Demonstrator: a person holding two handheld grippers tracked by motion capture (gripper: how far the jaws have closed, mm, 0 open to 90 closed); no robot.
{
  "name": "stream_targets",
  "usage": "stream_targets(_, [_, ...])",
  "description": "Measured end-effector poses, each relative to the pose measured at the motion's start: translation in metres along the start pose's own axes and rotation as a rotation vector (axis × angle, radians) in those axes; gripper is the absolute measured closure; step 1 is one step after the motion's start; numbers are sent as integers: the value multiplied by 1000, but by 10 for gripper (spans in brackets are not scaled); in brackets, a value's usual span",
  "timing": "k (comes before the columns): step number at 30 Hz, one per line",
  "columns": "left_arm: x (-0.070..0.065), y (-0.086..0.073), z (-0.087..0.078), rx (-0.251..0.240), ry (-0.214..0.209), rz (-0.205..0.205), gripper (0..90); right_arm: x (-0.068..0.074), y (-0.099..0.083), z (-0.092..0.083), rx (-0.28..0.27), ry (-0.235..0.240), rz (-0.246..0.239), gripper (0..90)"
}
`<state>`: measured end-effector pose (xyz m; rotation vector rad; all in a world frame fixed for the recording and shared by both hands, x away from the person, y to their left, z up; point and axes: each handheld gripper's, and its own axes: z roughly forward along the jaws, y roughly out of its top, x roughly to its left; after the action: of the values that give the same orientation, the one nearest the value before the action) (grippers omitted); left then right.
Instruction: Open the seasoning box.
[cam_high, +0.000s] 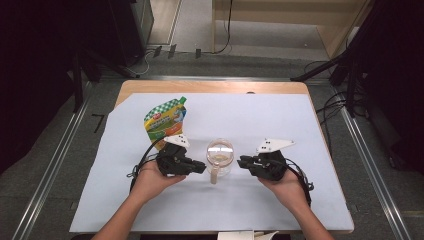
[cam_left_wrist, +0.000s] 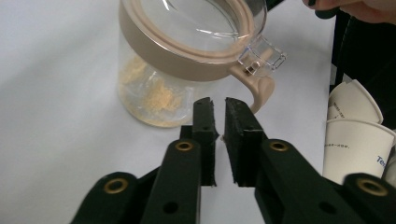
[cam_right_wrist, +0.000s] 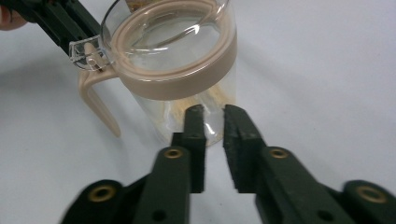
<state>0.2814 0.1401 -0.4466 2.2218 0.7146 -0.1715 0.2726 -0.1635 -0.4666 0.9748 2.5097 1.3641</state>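
A clear glass jar (cam_high: 220, 155) with a tan lid ring, a clear flip lid and a tan handle stands on the white sheet between my two grippers. A little yellowish powder lies in its bottom (cam_left_wrist: 154, 95). My left gripper (cam_high: 202, 167) lies just left of the jar, pointing at it, its jaws (cam_left_wrist: 218, 105) nearly together with nothing between them. My right gripper (cam_high: 241, 161) lies just right of the jar and apart from it. Its jaws (cam_right_wrist: 209, 112) are also nearly together and empty, aimed at the jar's lower wall (cam_right_wrist: 182, 70).
A green and orange stand-up pouch (cam_high: 165, 120) lies behind the left gripper. The white sheet (cam_high: 280, 125) covers most of the wooden table. White paper cups (cam_left_wrist: 355, 135) sit at the near edge. Dark floor and cables surround the table.
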Motion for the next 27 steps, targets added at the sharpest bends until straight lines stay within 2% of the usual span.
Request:
stream_targets(4, [-2, 2, 8, 17, -6, 15, 895, -1, 2, 4, 23, 5, -4, 900])
stream_targets(7, [-3, 3, 12, 10, -11, 16, 896, 0, 4, 7, 29, 8, -19, 900])
stream_targets(12, [-5, 4, 15, -6, -10, 27, 896, 0, 6, 13, 43, 22, 6, 900])
stream_targets(15, [-5, 4, 17, 1, -6, 21, 894, 2, 5, 17, 59, 6, -4, 900])
stream_targets(21, [-9, 5, 23, 24, 5, 31, 896, 0, 5, 19, 61, 8, 8, 900])
stream_targets(23, [-9, 6, 25, 21, -6, 22, 898, -1, 4, 19, 61, 11, 12, 900])
stream_targets(27, [-11, 7, 28, 18, -25, 35, 900, -2, 4, 19, 64, 6, 25, 900])
